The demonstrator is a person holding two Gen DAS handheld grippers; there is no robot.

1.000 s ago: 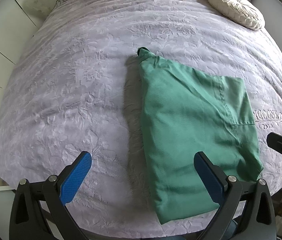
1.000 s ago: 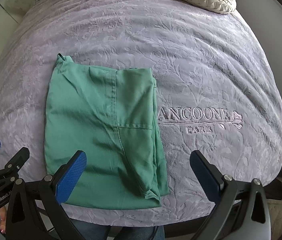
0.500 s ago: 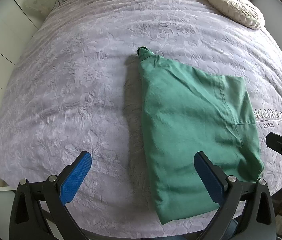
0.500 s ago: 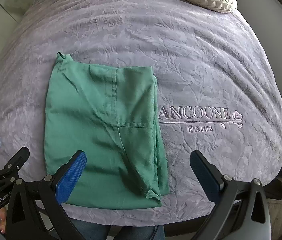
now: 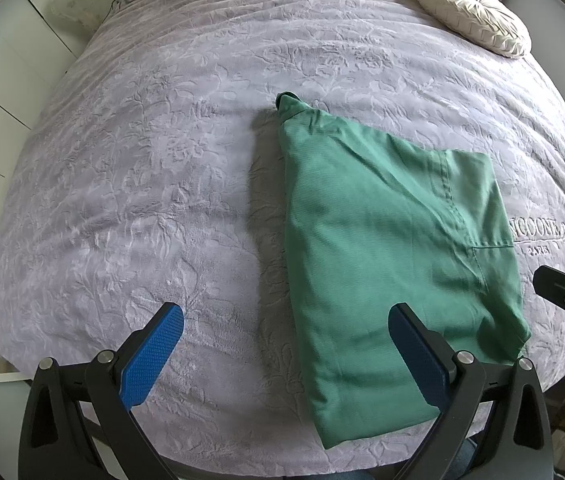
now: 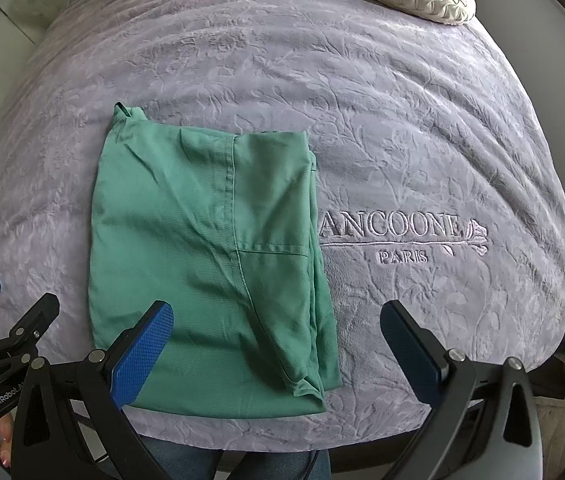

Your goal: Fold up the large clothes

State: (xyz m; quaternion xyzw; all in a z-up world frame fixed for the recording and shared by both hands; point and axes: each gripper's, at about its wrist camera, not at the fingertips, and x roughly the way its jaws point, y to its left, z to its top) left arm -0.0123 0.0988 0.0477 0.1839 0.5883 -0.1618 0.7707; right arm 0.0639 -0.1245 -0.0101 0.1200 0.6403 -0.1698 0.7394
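Folded green cotton garment (image 6: 206,256) looks basically done on the lilac embossed bedspread (image 6: 402,120). Left gripper (image 5: 282,354) and right gripper (image 6: 276,350) both hover spread wide, empty. Maybe one last fold?

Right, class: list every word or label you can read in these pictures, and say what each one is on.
"ANCOONE": stitched on the purple bedspread; its start is hidden by the green garment.
"PARIS": stitched beneath it.
"GenRobot.A": on the left tool's body, cut off.
No other text is visible.
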